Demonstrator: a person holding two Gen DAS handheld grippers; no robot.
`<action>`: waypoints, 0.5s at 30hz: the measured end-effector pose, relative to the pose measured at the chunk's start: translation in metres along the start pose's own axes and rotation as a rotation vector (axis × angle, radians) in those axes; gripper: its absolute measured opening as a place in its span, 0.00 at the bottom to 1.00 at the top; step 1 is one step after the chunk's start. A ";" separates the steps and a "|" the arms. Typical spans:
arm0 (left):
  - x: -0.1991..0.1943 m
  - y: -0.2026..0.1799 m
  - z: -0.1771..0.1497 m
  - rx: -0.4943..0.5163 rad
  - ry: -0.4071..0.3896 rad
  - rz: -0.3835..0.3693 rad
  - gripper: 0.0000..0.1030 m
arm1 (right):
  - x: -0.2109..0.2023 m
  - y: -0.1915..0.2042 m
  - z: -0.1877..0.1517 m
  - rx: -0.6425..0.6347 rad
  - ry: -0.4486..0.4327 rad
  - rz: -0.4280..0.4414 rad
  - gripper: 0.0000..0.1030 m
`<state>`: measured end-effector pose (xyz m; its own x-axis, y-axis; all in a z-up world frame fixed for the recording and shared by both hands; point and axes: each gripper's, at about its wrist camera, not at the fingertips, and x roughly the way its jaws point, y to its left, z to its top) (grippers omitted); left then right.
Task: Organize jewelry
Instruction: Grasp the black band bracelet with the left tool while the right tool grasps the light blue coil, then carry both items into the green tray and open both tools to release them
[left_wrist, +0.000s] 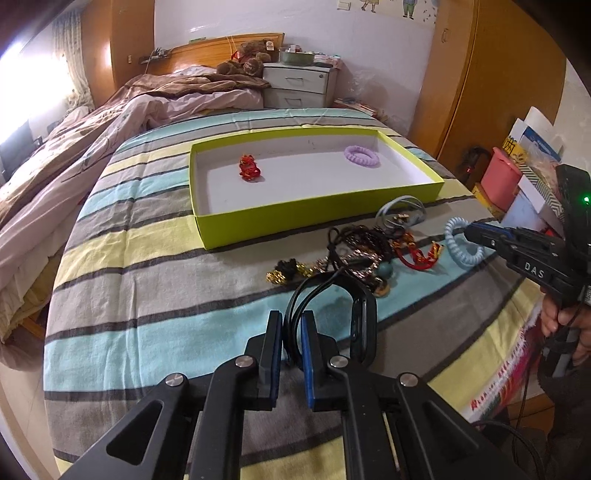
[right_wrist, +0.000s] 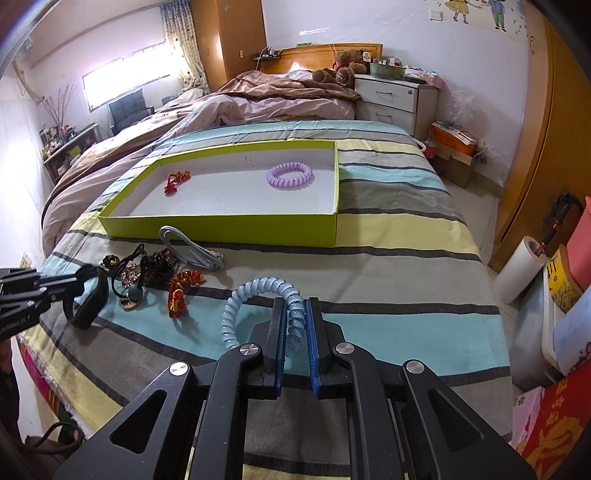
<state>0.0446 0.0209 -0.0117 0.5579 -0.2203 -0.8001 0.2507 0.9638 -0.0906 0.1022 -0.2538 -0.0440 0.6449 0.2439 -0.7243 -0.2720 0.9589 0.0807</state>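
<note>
Bed (left_wrist: 155, 280): striped cover, jewelry heap (left_wrist: 354, 251) near its right edge.
Box (left_wrist: 295, 216): green, beyond the heap; holds purple coil (left_wrist: 361, 156), red trinket (left_wrist: 249, 170).
Left claw (left_wrist: 291, 332): clamped on black band (left_wrist: 364, 325).
Right claw (right_wrist: 295, 321): clamped on blue coil (right_wrist: 255, 295).

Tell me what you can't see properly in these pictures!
- Black band, left wrist view: its near end is hidden behind the left claw.
- Tangled jewelry pile, both views: pieces overlap, too small to count.
- Blue coil bracelet, right wrist view: part hidden inside the right claw.
</note>
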 end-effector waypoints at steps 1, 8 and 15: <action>-0.001 0.001 -0.001 -0.006 0.002 -0.008 0.09 | -0.001 -0.001 0.000 0.004 -0.004 0.000 0.10; -0.014 0.003 0.003 -0.020 -0.032 -0.003 0.09 | -0.015 0.002 0.006 0.008 -0.041 0.005 0.10; -0.022 0.011 0.026 -0.038 -0.071 0.009 0.09 | -0.021 0.004 0.024 0.016 -0.070 0.009 0.10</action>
<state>0.0556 0.0324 0.0207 0.6151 -0.2206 -0.7569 0.2159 0.9705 -0.1073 0.1044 -0.2513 -0.0124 0.6911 0.2616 -0.6738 -0.2672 0.9586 0.0982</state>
